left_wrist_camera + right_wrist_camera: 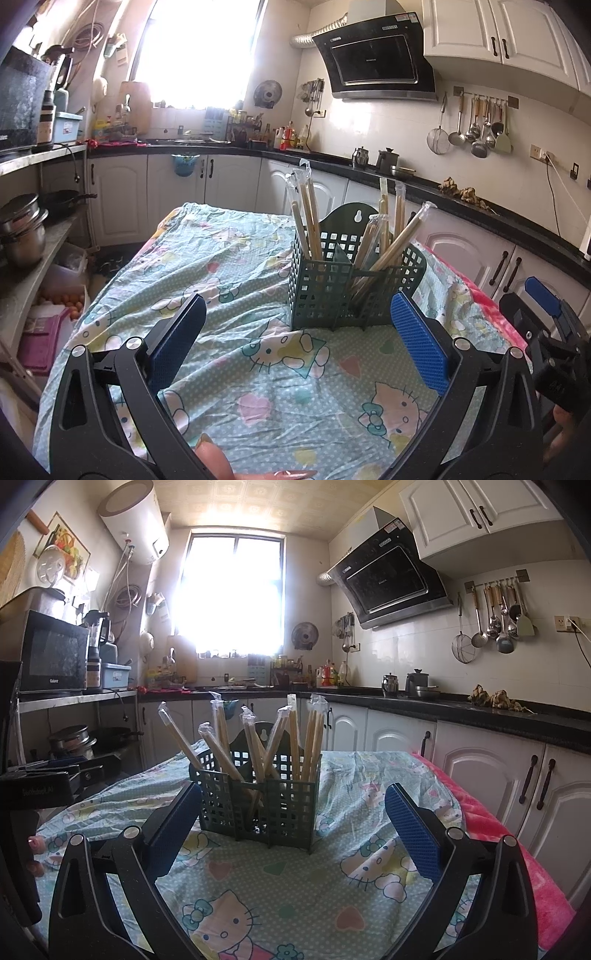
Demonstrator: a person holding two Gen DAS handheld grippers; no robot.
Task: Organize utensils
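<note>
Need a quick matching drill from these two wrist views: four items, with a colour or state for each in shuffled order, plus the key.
Items:
1. utensil caddy
2. wrapped chopsticks
3. left gripper
4. blanket under the tablecloth

Descriptions:
A. pink
B. open, holding nothing
C. dark green, perforated
D. standing upright in compartments

Pairs: 1-C, 2-D, 3-B, 4-A

Chopsticks (258,746) stand in basket (258,805) on cloth-covered table (277,897).

Blown-out window (232,594) backlight, fisheye-bent edges
</note>
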